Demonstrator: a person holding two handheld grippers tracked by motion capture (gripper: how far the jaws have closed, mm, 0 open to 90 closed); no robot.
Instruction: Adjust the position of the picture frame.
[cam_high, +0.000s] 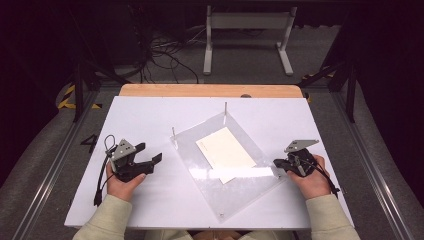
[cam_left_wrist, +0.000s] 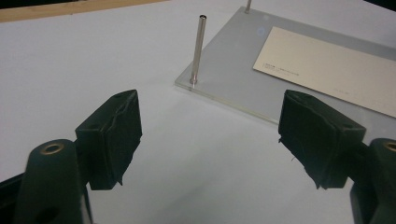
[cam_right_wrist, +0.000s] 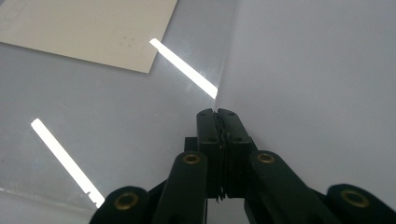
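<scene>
A: What is seen, taken from the largest thing down?

B: A white table (cam_high: 150, 120) is laid out, and near its middle a clear acrylic plate (cam_high: 240, 187) is set at a slant. Everything else can be placed against that plate.

A: What is carried by it?

B: A cream sheet of paper (cam_high: 225, 150) is laid flat on the plate, toward its far half. Thin metal posts are fixed upright at the plate's corners; one post (cam_left_wrist: 198, 49) is seen close in the left gripper view, standing at the corner nearest that gripper, with the paper (cam_left_wrist: 327, 70) lying beyond it.

A: And the grippers?

B: The left gripper (cam_high: 150, 162) is held well to the left of the plate, above bare table, apart from the plate's edge. Its jaws are spread wide, and nothing is held between them.

A: The right one?

B: The right gripper (cam_high: 276, 163) is placed at the plate's right corner. In the right gripper view its jaws are pressed together at the very edge of the plate (cam_right_wrist: 116, 116); whether that edge is pinched between them cannot be told. The paper's (cam_right_wrist: 84, 28) near corner is seen ahead of the closed tips, well apart from them
</scene>
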